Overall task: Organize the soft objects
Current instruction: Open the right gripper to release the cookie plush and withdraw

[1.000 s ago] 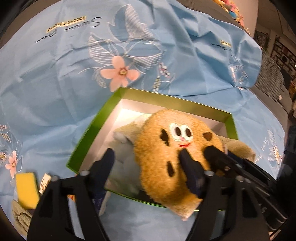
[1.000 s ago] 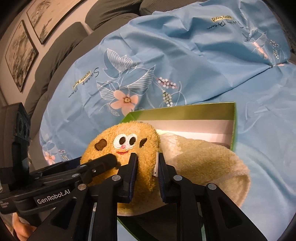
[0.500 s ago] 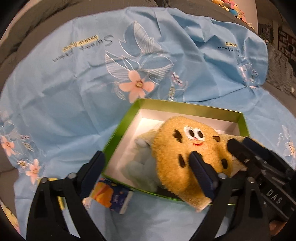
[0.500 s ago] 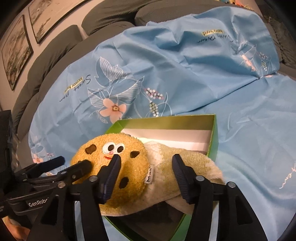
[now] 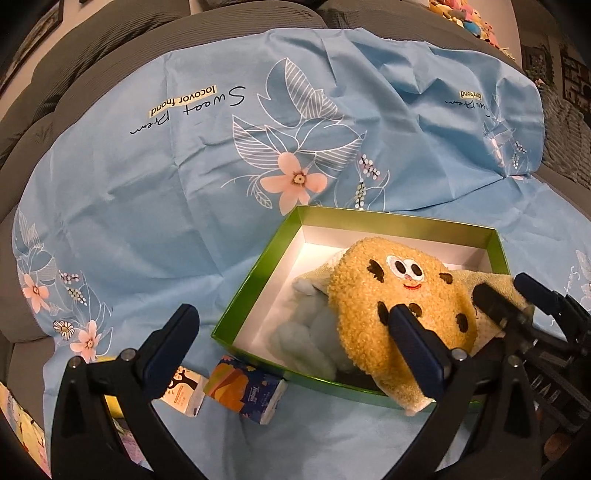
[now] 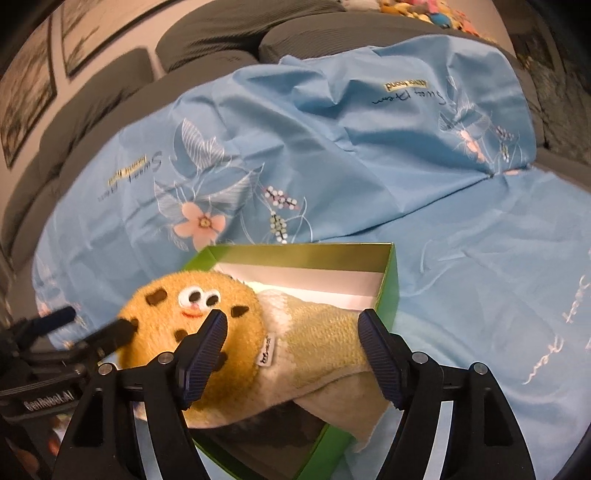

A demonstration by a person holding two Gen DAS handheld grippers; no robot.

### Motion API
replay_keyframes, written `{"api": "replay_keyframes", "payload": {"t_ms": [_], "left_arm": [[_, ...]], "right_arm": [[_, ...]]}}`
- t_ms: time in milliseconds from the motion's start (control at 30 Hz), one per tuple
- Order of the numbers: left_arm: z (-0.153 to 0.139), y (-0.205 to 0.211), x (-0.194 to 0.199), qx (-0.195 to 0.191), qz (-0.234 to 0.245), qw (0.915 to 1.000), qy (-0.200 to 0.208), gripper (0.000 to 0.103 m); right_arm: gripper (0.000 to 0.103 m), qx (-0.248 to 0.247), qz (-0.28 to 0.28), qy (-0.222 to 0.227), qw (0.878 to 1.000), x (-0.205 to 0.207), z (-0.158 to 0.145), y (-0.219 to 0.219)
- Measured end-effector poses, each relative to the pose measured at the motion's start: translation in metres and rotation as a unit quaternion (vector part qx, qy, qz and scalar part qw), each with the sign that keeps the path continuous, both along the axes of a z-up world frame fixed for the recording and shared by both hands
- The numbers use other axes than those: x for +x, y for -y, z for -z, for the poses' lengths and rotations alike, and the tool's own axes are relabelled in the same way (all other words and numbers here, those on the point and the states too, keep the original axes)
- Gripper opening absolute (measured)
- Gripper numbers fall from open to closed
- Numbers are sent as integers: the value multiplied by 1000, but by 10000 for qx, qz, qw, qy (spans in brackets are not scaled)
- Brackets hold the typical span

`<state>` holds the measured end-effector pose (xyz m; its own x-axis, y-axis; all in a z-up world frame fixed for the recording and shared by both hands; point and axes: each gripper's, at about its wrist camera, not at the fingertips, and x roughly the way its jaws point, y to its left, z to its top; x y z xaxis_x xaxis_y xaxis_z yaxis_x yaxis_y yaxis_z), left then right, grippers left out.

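Observation:
A cookie-shaped plush slipper (image 5: 399,280) with a stitched face lies in the green box (image 5: 258,280), its cream towelling end (image 6: 325,343) hanging over the near wall. A pale blue fluffy item (image 5: 306,332) sits beside it inside the box. My left gripper (image 5: 291,321) is open wide just before the box's near corner, one finger in front of the plush without pressing it. My right gripper (image 6: 291,321) hovers over the slipper (image 6: 192,325) with its jaws opening. The slipper lies between and below the pads, which do not touch it.
Two small tissue packs (image 5: 245,391) (image 5: 184,391) lie outside the box near its front corner. A light blue flowered sheet (image 5: 147,203) covers the grey sofa (image 6: 221,29). The box's right wall (image 6: 388,288) stands upright.
The right gripper's jaws spread apart and let go of the cookie slipper, which stays in the box. The left gripper's jaws widened and it drew back, bringing the tissue packs into view.

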<state>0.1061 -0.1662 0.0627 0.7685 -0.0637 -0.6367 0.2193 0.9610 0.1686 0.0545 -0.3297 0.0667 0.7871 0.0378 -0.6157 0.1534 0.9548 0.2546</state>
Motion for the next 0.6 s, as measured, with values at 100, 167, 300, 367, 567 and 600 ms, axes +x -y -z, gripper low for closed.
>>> {"api": "replay_keyframes", "payload": {"t_ms": [100,167,300,367,567,600], "left_arm": [[0,-2,-1,-45,-86,9999,56,102],[-1,-7,-1,-182,-124,9997,73,102],[-4,-18,-7,-423,-239,9986,214,102],[-4,-24,-12,-556,-268,9978,260,102],[9,-46,-22,-765,-388,9962,138,102],[10,-49,-22,-804,-400,9959,115,102]], "right_arm": [[81,-428,-164,-74,9989,0,1,-12],[81,-640,-209,-97,9977,0,1,-17],[81,-511,-118,94,9986,-7,-5,-13],[81,-495,-56,134,9987,-9,-7,-12],[81,-635,-118,34,9979,-8,-3,-21],[81,-678,-133,33,9976,-8,-3,-23]]}}
